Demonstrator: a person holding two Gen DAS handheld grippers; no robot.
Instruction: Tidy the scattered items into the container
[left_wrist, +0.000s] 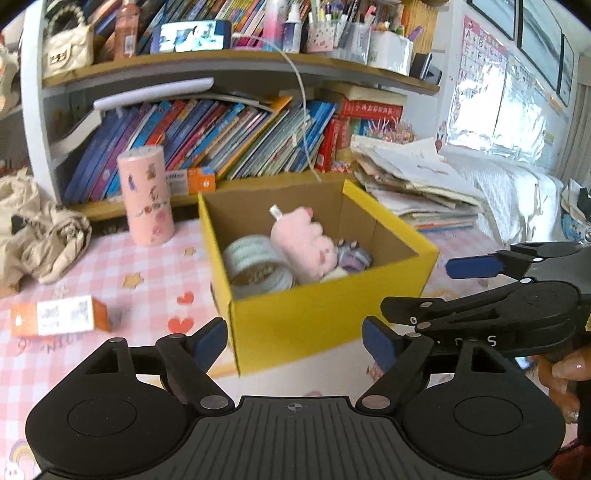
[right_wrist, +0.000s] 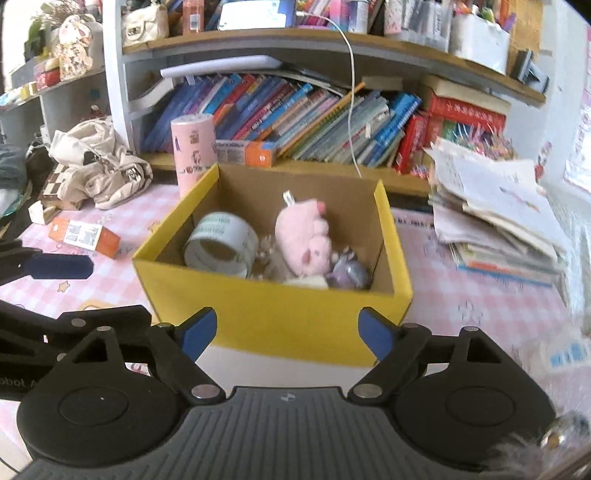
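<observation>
A yellow cardboard box (left_wrist: 325, 321) (right_wrist: 280, 317) stands on the pink checked tablecloth. Inside it lie a white tape roll (left_wrist: 255, 266) (right_wrist: 221, 243), a pink plush toy (left_wrist: 303, 243) (right_wrist: 303, 240) and a small purple item (left_wrist: 352, 254) (right_wrist: 349, 275). An orange and white carton (left_wrist: 61, 315) (right_wrist: 85, 234) lies on the cloth left of the box. My left gripper (left_wrist: 295, 343) is open just in front of the box, nothing between its fingers. My right gripper (right_wrist: 288, 334) is open too, empty, near the box's front wall; in the left wrist view the right gripper (left_wrist: 424, 284) shows beside the box.
A pink cylinder (left_wrist: 146, 195) (right_wrist: 194, 149) stands behind the box's left corner. A bookshelf (left_wrist: 221, 144) full of books runs along the back. A stack of papers (left_wrist: 413, 184) (right_wrist: 495, 221) lies at the right, a crumpled beige cloth (left_wrist: 40, 236) (right_wrist: 99, 166) at the left.
</observation>
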